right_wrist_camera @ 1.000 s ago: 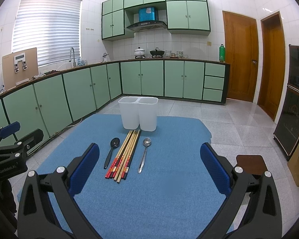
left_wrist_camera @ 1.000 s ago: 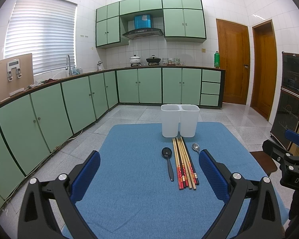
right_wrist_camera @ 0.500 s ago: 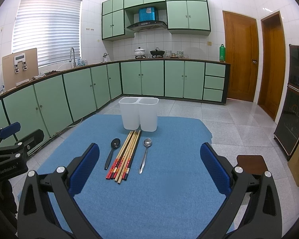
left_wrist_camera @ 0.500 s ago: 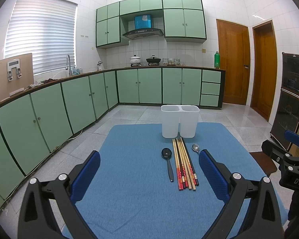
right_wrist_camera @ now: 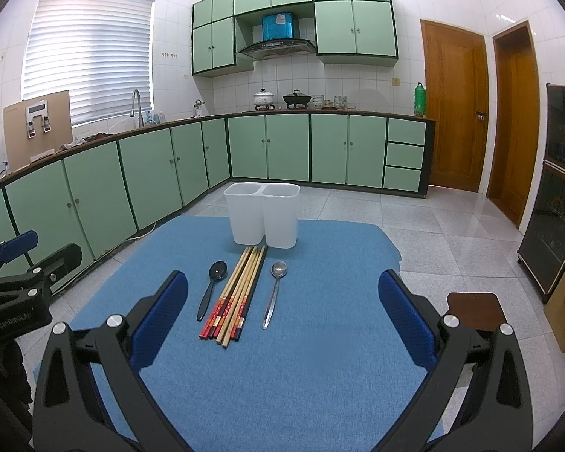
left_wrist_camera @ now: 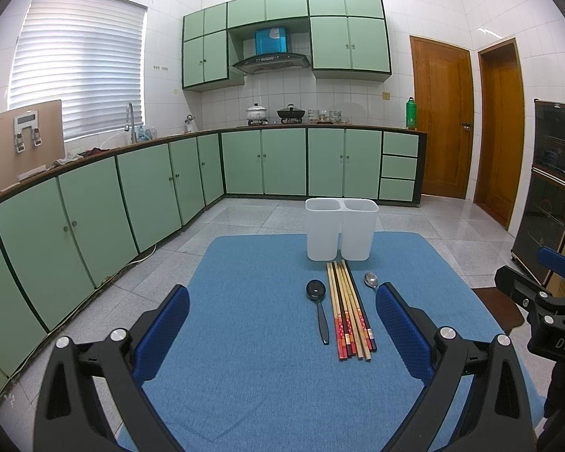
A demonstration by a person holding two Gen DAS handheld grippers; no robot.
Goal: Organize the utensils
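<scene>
Chopsticks [right_wrist_camera: 234,297], a bundle of wooden ones with red and dark ends, lie on my blue cloth-covered desk [right_wrist_camera: 301,369] between a black plastic spoon [right_wrist_camera: 211,288] and a shiny metal spoon [right_wrist_camera: 275,292]. Just beyond their tips stands a white plastic 2-compartment holder [right_wrist_camera: 261,218]. Nothing sits between these and me. My right gripper [right_wrist_camera: 282,314] and left gripper [left_wrist_camera: 282,326] both hover short of the utensils, jaws spread wide and holding nothing. Green cabinets [left_wrist_camera: 139,192] line the room.
</scene>
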